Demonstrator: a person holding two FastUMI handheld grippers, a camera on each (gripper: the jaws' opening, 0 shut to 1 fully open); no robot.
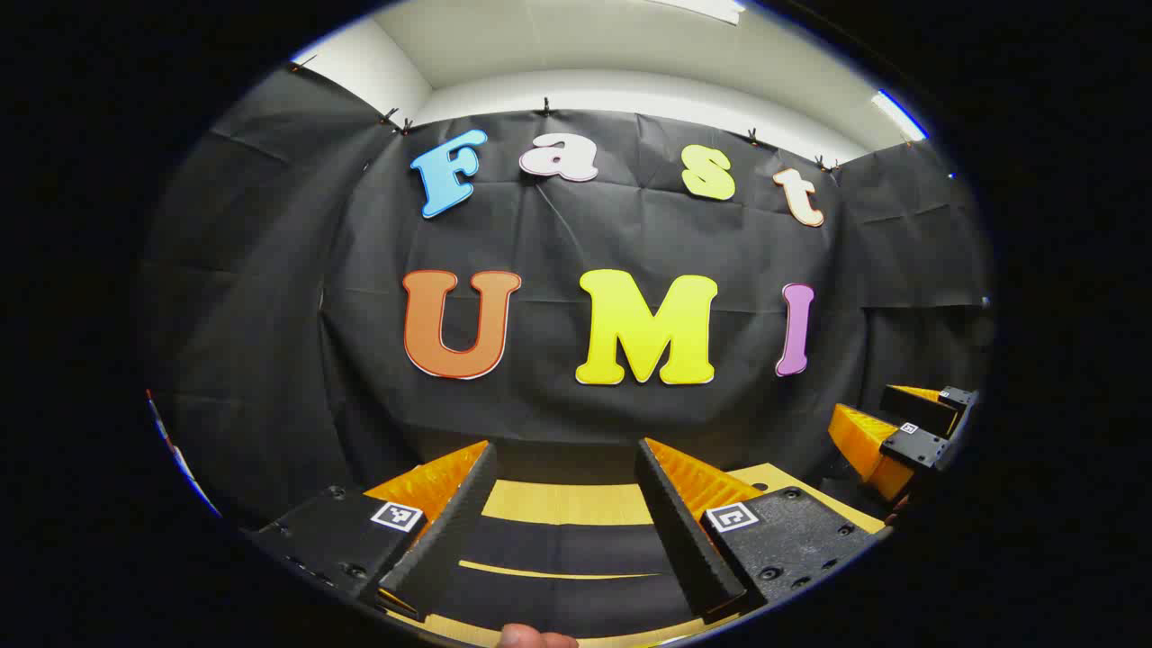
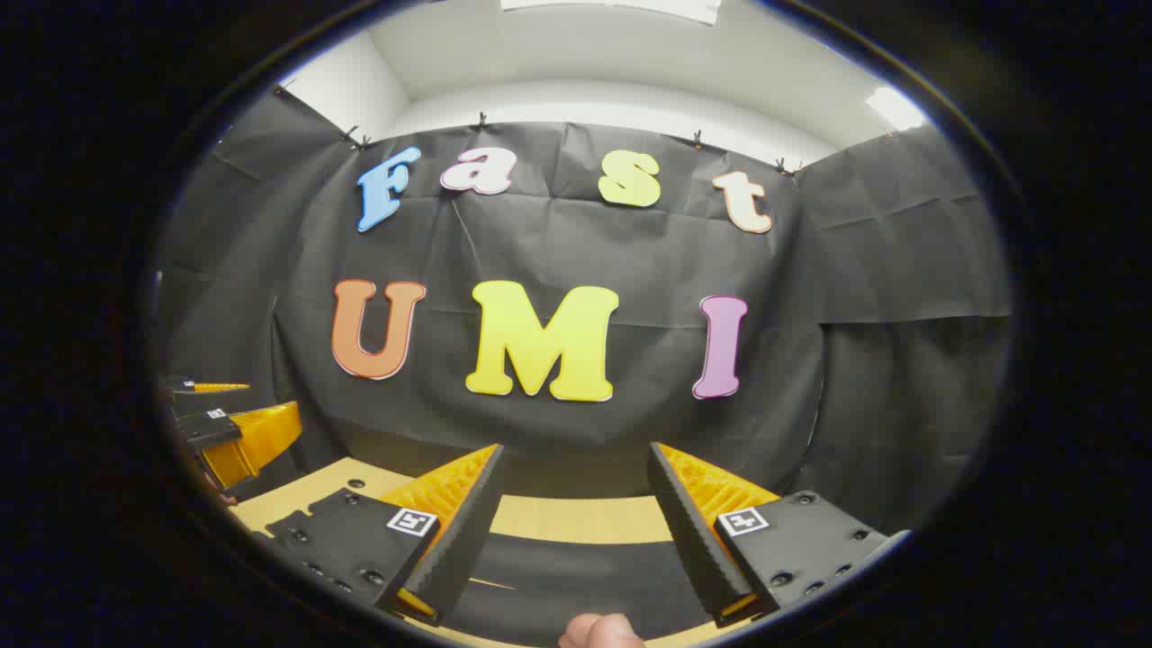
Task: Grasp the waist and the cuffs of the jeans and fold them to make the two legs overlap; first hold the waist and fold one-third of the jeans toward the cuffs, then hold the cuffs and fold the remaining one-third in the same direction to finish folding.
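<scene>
Both the left gripper (image 1: pixel 562 531) and right gripper (image 2: pixel 576 531) hang spread, empty, lower centre; the dark cloth (image 1: pixel 558 549) beneath, perhaps jeans, should drape limp, so pinch the waistband.

Jeans (image 1: pixel 558 558) cut off below

both views look level across the table (image 1: pixel 558 502) at the same cloth wall (image 2: pixel 576 261).
</scene>
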